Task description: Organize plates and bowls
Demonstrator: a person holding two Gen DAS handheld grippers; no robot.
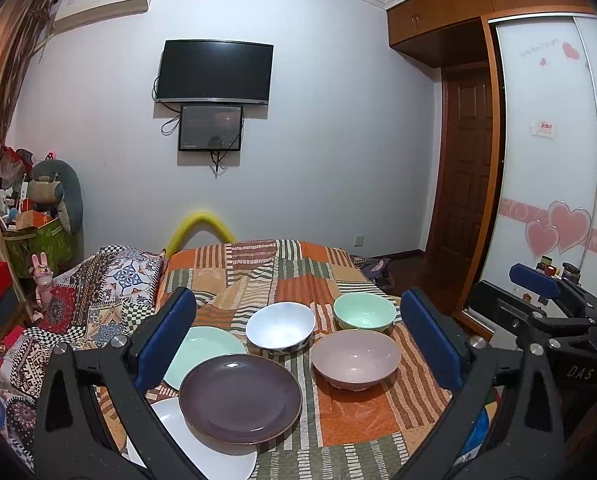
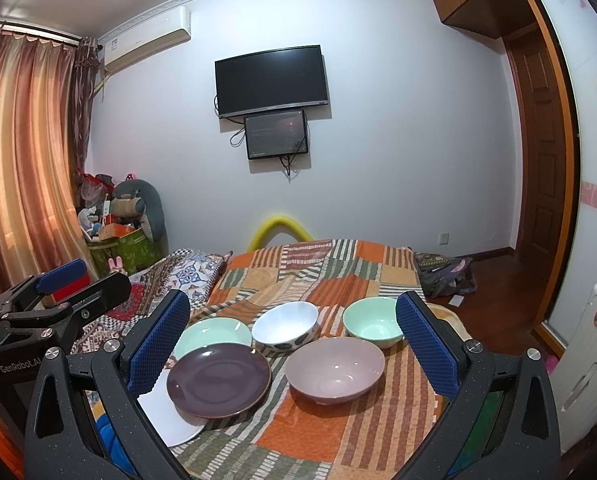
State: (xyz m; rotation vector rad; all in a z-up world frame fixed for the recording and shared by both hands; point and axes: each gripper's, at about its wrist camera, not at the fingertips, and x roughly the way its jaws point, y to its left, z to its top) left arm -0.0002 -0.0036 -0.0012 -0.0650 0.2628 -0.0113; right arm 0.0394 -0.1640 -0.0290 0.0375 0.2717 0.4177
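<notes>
Reading "GenRobot.AI" on its body, the left hand-held gripper (image 2: pixel 74 284) gapes empty; the right hand-held gripper (image 2: pixel 292 344), marked "DAS", likewise. Plates (image 1: pixel 240 398) and bowls (image 1: pixel 356 356) sit on the patchwork bed (image 1: pixel 350 416).

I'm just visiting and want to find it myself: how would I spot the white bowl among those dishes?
Look at the patchwork quilt under the wall TV. In the back row of dishes stands the white bowl, between the green plate and the green bowl. It alone is white inside with dark spots outside.
</notes>
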